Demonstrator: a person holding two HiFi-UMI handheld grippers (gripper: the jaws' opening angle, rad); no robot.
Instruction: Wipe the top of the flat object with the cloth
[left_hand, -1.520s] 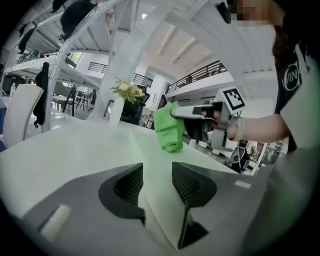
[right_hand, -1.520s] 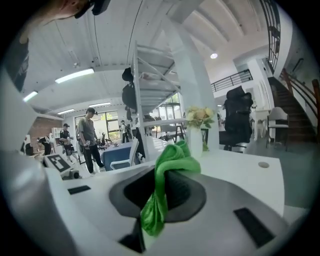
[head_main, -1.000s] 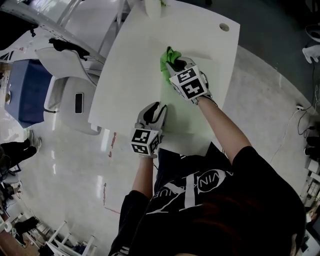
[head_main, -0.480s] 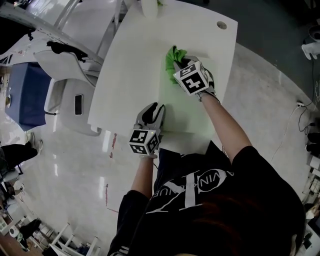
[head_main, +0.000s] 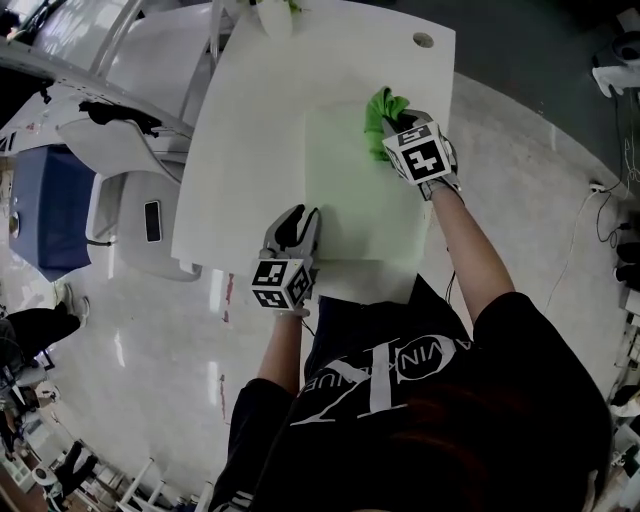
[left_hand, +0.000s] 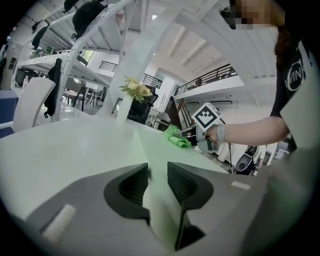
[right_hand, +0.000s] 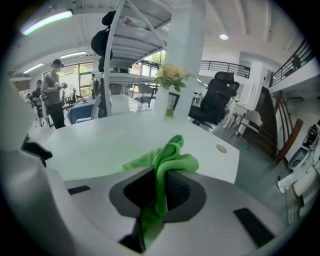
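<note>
A pale green flat board (head_main: 355, 195) lies on the white table (head_main: 250, 140). In the head view my left gripper (head_main: 299, 223) is at the board's near left corner. In the left gripper view its jaws are shut on the board's edge (left_hand: 159, 170). My right gripper (head_main: 393, 127) is shut on a bright green cloth (head_main: 381, 112) and presses it on the board's far right part. The right gripper view shows the cloth (right_hand: 167, 157) bunched between the jaws and spilling out in front. The left gripper view shows the cloth (left_hand: 176, 138) far along the board, with the right gripper (left_hand: 192, 136) behind it.
A vase of flowers (head_main: 270, 14) stands at the table's far edge. A round cable hole (head_main: 423, 40) sits near the far right corner. White chairs (head_main: 115, 135) stand left of the table. A person (right_hand: 52, 95) stands in the background.
My right gripper has slid the cloth to the right along the far end of the board, from its left side to its right side. The left gripper has stayed on the near corner.
</note>
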